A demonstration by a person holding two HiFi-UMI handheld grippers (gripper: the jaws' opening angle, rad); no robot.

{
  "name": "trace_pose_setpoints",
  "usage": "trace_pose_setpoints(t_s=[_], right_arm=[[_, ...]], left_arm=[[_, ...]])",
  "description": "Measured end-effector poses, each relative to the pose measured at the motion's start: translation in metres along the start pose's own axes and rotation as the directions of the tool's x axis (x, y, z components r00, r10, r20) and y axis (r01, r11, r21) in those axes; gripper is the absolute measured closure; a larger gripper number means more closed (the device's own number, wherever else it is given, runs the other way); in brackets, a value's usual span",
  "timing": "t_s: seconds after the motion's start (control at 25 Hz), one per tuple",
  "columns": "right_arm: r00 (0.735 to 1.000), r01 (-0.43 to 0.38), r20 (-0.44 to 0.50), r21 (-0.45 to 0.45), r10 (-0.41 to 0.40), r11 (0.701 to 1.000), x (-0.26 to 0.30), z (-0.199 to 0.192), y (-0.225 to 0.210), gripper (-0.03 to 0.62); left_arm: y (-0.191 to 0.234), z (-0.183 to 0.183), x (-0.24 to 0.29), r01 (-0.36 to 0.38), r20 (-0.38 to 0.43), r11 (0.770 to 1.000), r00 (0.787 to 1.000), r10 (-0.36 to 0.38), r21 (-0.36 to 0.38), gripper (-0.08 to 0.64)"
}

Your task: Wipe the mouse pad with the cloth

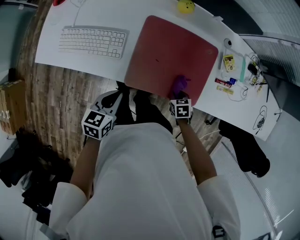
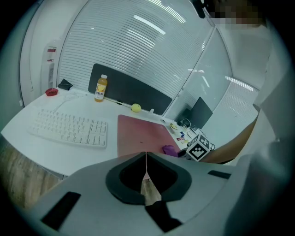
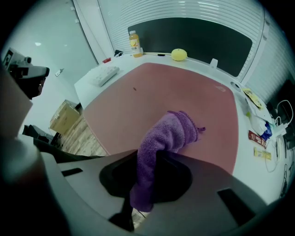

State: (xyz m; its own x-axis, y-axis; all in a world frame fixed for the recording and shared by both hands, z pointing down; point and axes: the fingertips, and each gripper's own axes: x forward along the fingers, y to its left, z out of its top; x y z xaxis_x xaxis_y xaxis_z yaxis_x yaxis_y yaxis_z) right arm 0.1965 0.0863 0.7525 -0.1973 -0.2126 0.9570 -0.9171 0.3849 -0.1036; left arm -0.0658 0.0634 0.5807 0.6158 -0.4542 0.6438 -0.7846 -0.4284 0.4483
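A red mouse pad [image 1: 171, 56] [image 2: 138, 133] [image 3: 175, 101] lies on the white desk [image 1: 70, 58]. A purple cloth [image 1: 179, 84] [image 3: 161, 143] [image 2: 169, 150] rests on the pad's near edge, and my right gripper [image 1: 180, 96] [image 3: 145, 177] is shut on it. The cloth's free end drapes forward onto the pad. My left gripper [image 1: 115, 105] [image 2: 146, 177] hangs off the desk's near edge, left of the pad, its jaws shut with nothing between them.
A white keyboard [image 1: 93, 41] [image 2: 69, 129] lies left of the pad. A yellow ball [image 1: 186, 6] [image 3: 179, 54] and an orange bottle [image 2: 101, 88] [image 3: 134, 44] stand at the back. Small packets and cables [image 1: 232, 77] clutter the desk's right. A cardboard box [image 1: 11, 103] stands on the wooden floor.
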Motion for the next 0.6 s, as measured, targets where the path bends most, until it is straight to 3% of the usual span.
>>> trace_pose_setpoints(t_s=[0.32, 0.6], right_arm=[[0.999, -0.051, 0.018, -0.015, 0.051, 0.999, 0.016, 0.037, 0.054, 0.518], [0.996, -0.084, 0.022, 0.025, 0.084, 0.996, 0.028, 0.065, 0.092, 0.518]], left_arm=[[0.021, -0.002, -0.012, 0.003, 0.002, 1.000, 1.000, -0.003, -0.016, 0.540], [0.044, 0.001, -0.020, 0.018, 0.002, 1.000, 1.000, -0.018, -0.016, 0.540]])
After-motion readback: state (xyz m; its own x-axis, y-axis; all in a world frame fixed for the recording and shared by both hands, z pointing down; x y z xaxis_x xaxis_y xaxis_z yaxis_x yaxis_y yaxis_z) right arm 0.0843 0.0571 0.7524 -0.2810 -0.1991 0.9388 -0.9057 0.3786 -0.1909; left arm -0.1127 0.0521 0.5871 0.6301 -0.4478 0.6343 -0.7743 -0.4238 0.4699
